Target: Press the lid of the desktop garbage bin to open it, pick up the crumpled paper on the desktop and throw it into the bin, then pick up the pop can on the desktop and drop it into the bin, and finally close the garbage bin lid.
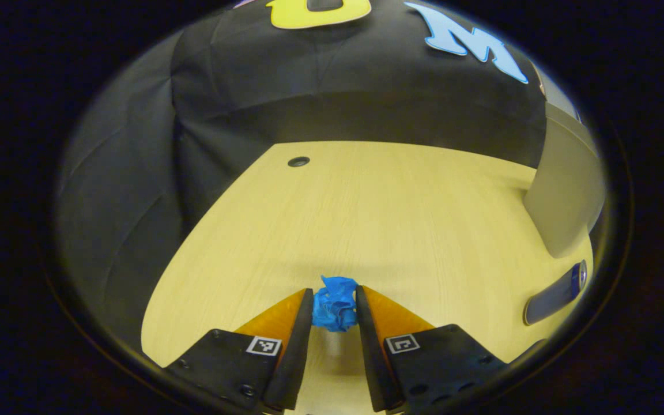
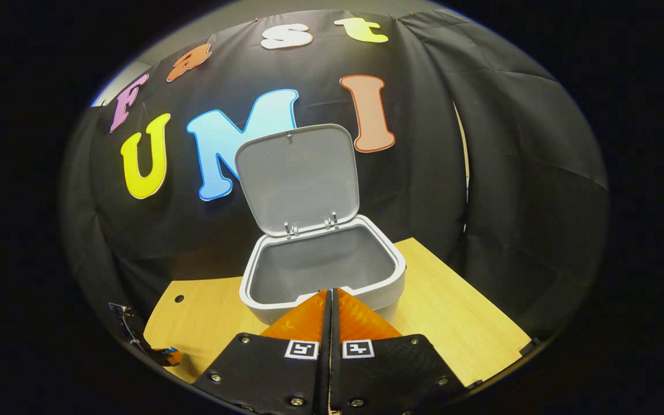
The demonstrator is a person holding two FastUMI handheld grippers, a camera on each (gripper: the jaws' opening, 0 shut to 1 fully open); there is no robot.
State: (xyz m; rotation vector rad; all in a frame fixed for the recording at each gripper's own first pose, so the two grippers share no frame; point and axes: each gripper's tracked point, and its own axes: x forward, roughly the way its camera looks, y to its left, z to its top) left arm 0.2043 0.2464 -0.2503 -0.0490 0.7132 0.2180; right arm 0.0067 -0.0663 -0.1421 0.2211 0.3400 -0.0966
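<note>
Left gripper view: left gripper point(image 1: 335, 308) sitting low over the wooden desktop point(image 1: 378, 213), both fingers pressing on the crumpled paper point(image 1: 335, 303), a blue wad pinched between the tips. Paper lying at or just above the near part of the desktop; contact with the surface not determinable. Pop can point(image 1: 557, 293) lying on its side at the right edge, dark blue body, pale end pointing far-right, well apart from the paper. Grey wall of the garbage bin point(image 1: 565, 190) standing just beyond the can, far right. Small dark round hole point(image 1: 298, 161) sitting near the far left corner of the desktop. Black cloth wall point(image 1: 332, 98) hanging behind the far edge.

Right gripper view: right gripper point(image 2: 329, 302) hovering near and above the front rim of the bin, fingers pressed together with no visible gap, holding nothing. Garbage bin point(image 2: 263, 304) standing on the desktop point(image 2: 453, 311) towards the far side, lid point(image 2: 297, 178) standing raised on its two rear hinges, leaning slightly back towards the cloth wall. Bin interior showing plain grey; contents not discernible. Other gripper showing in part at the lower left edge point(image 2: 147, 346), too small to judge.
</note>
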